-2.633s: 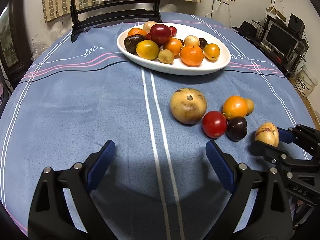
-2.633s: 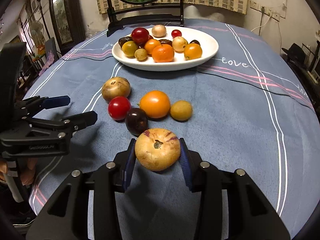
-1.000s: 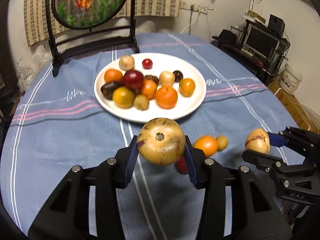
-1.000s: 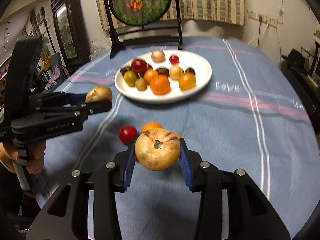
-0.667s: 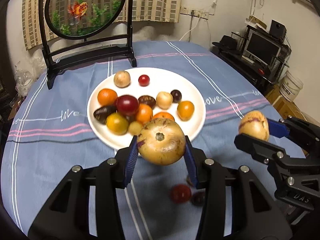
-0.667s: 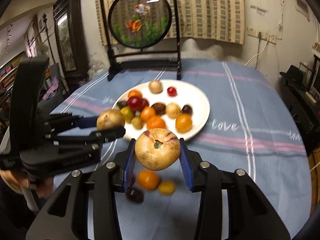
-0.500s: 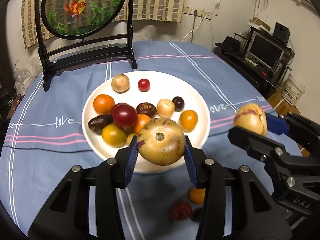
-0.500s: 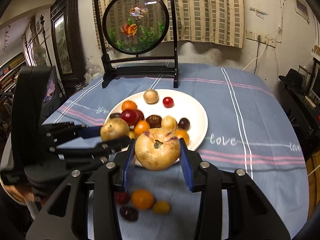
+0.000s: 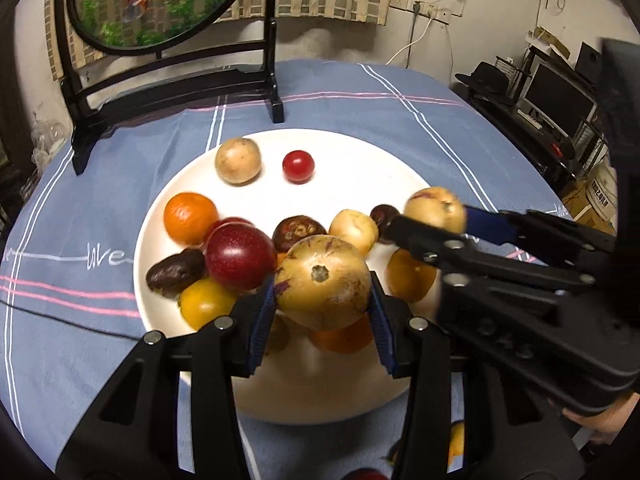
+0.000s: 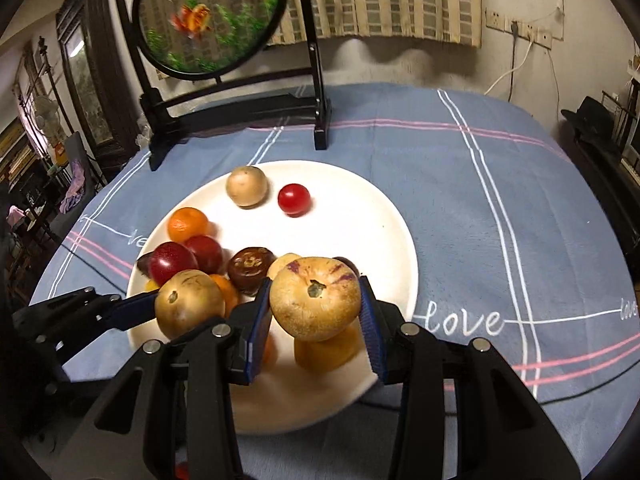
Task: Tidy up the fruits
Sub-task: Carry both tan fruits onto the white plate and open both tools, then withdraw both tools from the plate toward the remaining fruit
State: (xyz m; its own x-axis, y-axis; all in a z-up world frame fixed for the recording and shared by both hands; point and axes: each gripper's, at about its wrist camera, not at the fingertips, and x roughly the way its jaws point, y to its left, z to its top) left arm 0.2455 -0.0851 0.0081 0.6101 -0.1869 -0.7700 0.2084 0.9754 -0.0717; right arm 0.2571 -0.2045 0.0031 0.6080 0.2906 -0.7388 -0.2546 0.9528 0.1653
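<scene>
My left gripper (image 9: 322,294) is shut on a round tan fruit (image 9: 322,276) and holds it above the near part of the white plate (image 9: 360,168). My right gripper (image 10: 314,304) is shut on a tan fruit with purple streaks (image 10: 314,296), held over the plate's (image 10: 360,216) near right side. Each view shows the other gripper beside it: the right one (image 9: 436,218) on the right, the left one with its fruit (image 10: 188,308) on the left. The plate carries several fruits: an orange (image 9: 190,218), a dark red plum (image 9: 240,256), a small red tomato (image 9: 298,166).
A round fish picture (image 9: 160,0) on a black stand (image 9: 276,108) rises just behind the plate. The table wears a blue cloth (image 10: 500,200) with white and pink stripes. Loose fruit (image 9: 456,444) lies at the near edge. A desk with monitors (image 9: 560,96) stands to the right.
Both grippers have carried their fruits forward from over the bare cloth to above the plate. The loose fruits on the cloth have slid down to the bottom of the views.
</scene>
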